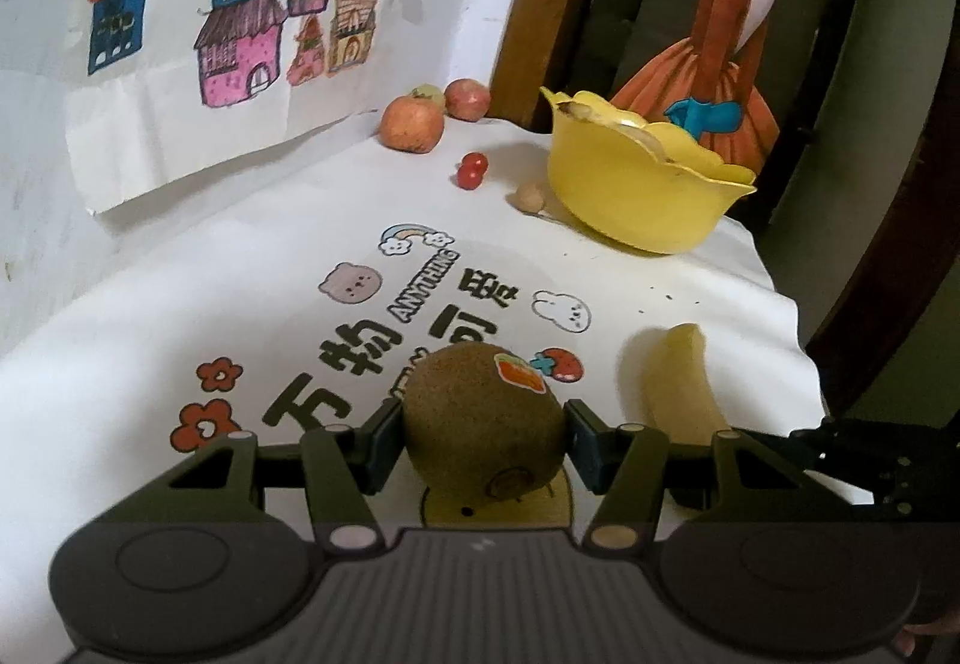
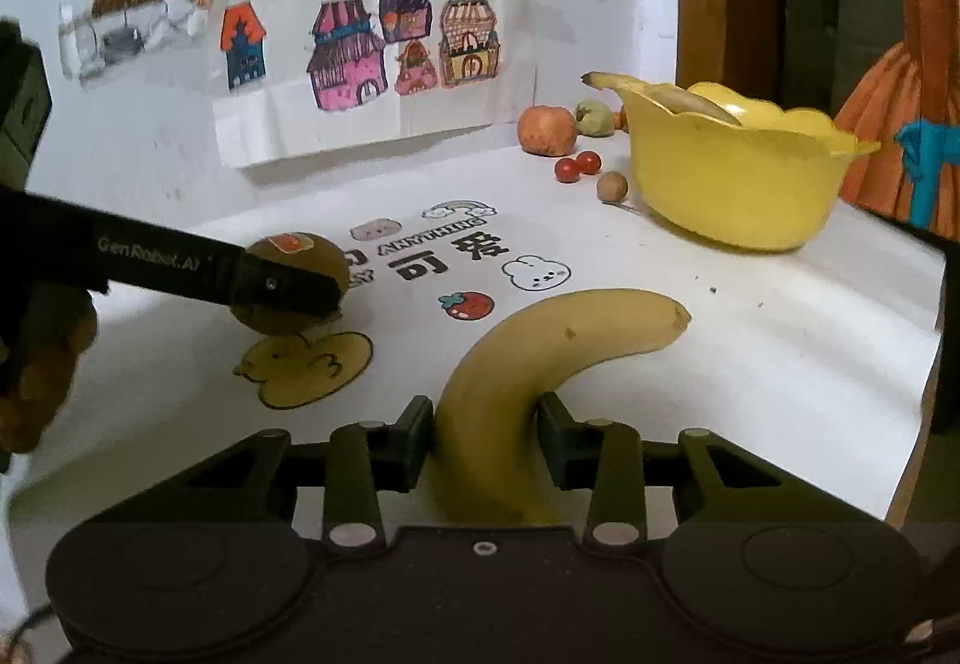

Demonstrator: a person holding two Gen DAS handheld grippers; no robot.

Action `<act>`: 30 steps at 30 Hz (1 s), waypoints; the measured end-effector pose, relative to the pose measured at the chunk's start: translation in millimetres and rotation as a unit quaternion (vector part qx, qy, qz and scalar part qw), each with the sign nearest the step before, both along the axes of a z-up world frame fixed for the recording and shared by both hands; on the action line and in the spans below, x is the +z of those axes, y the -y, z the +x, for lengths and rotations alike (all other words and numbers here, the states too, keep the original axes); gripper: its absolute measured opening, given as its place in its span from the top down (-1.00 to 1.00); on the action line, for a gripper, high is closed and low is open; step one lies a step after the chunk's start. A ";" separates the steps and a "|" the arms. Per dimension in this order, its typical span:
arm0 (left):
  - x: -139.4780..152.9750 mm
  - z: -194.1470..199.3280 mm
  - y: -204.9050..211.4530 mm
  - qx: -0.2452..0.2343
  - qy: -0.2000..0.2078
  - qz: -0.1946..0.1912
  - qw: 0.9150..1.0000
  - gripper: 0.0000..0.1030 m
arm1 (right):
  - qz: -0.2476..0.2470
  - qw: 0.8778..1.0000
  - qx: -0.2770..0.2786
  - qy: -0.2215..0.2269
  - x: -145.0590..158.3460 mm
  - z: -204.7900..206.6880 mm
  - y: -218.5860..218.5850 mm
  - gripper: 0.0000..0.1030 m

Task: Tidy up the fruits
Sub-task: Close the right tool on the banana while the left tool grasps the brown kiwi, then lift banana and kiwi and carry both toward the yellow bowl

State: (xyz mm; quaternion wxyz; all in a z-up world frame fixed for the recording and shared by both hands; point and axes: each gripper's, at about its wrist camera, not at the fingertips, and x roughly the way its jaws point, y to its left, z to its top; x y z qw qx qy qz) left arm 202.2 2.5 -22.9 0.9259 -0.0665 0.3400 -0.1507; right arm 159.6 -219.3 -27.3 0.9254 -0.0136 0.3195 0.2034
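Surface: white tablecloth (image 2: 750, 364) with printed cartoons and characters; children's house drawings (image 2: 360, 46) hang on the wall behind.
Bowl: yellow scalloped bowl (image 2: 738, 172) at the far right of the table; holds a banana, stem poking over the rim, other contents hidden.
Banana: loose banana (image 2: 540, 358) lying on the cloth; right gripper (image 2: 486, 442) closed around its near end.
Kiwi: kiwi (image 1: 480, 418) with orange sticker, pinched in the left gripper (image 1: 480, 442), touching the cloth or not, cannot tell.
Apples: two apples (image 1: 414, 124) near the wall, left of bowl.
Small items: two cherry tomatoes (image 1: 472, 170); a brown nut (image 1: 531, 197) just beside the bowl.
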 end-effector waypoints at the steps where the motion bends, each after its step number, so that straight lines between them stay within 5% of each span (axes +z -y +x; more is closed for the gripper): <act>1: 1.4 -1.1 1.4 -0.001 0.002 0.001 1.000 -0.19 | 0.019 1.000 -0.002 0.000 1.1 -2.0 4.4 0.25; 10: 16.9 -6.6 12.7 -0.013 0.026 0.010 1.000 -0.19 | 0.173 0.985 -0.021 -0.019 8.9 -10.1 44.5 0.27; 18: 27.3 -2.6 18.0 -0.014 0.038 0.010 0.999 -0.19 | 0.285 0.957 -0.030 -0.040 14.9 -9.1 70.2 0.27; 30: 31.6 13.1 30.7 -0.019 0.045 0.018 0.999 -0.20 | 0.302 0.952 -0.033 -0.027 20.0 -6.1 78.4 0.27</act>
